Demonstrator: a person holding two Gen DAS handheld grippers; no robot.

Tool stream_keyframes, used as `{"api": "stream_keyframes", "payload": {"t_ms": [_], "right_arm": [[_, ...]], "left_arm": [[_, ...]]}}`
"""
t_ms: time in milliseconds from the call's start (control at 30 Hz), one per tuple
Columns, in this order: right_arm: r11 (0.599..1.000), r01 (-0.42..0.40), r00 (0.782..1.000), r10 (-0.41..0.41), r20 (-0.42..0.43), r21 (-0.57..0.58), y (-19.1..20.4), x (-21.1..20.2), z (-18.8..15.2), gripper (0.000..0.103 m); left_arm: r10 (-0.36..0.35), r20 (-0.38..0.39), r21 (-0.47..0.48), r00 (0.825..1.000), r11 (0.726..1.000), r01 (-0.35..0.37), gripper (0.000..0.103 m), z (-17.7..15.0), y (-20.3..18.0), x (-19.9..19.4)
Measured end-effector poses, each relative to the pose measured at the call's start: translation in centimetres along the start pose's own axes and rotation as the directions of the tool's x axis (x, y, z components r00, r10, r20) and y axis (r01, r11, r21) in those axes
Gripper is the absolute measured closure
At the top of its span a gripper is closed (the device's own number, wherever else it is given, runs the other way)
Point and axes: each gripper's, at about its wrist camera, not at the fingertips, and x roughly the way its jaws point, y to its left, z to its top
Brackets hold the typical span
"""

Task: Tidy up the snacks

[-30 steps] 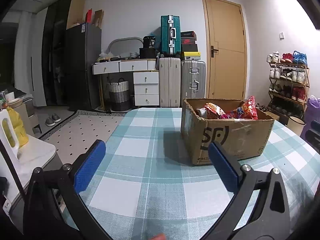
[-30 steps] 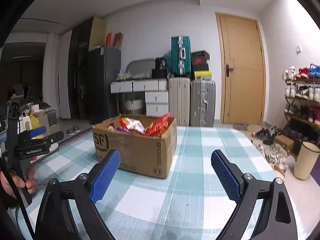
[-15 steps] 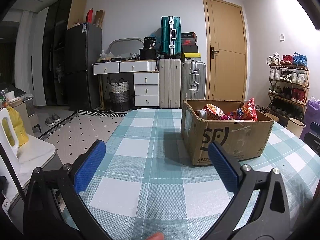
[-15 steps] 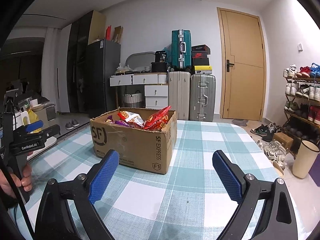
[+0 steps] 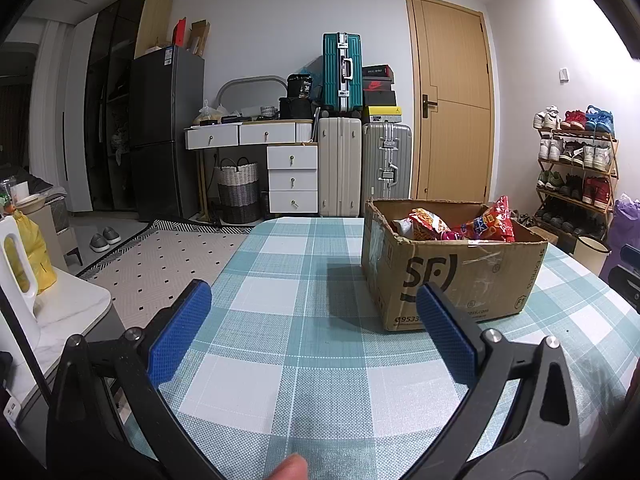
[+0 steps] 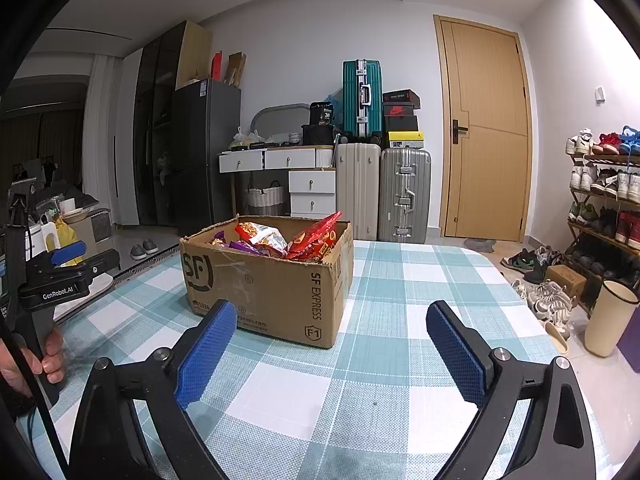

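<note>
- The cardboard box [image 6: 266, 280] stands on the table [image 6: 380, 380], open at the top; its brown walls are creased, strips of clear tape cross the front, and black "SF" and "SF EXPRESS" prints mark two sides.
- Inside the box lie crinkled, glossy snack bags [image 6: 294, 240], red, orange and purple, with one red bag [image 5: 494, 224] poking above the rim.
- Under the box, the table is covered by a woven cloth in teal and white checks; the edge beyond the box is rounded.
- The right gripper [image 6: 332, 344] hangs over the cloth in front of the box, near it but not touching; its jaws have just been opening, nothing lies between the textured blue pads [image 6: 204, 356], and it is released.
- Compared with a second ago, the box appears lower and closer in the right wrist view.
- The left gripper [image 5: 314, 320] sits to the left of the box, jaws spread and empty, as they were a second ago.
- Left of the box in the right wrist view, a hand [image 6: 38, 364] grips the left gripper's black handle.
- Beyond the box stand ribbed hard-shell suitcases [image 6: 384, 190].
</note>
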Motion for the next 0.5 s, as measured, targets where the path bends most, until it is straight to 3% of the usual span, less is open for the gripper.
{"api": "stream_keyframes", "payload": {"t_ms": [500], "right_arm": [[1.000,-0.018,1.000,0.018,0.000,-0.005,0.21,0.07,-0.10,0.002]], "left_arm": [[0.000,0.001,0.000,1.000,1.000,0.000,0.001,-0.02,0.02,-0.02]]}}
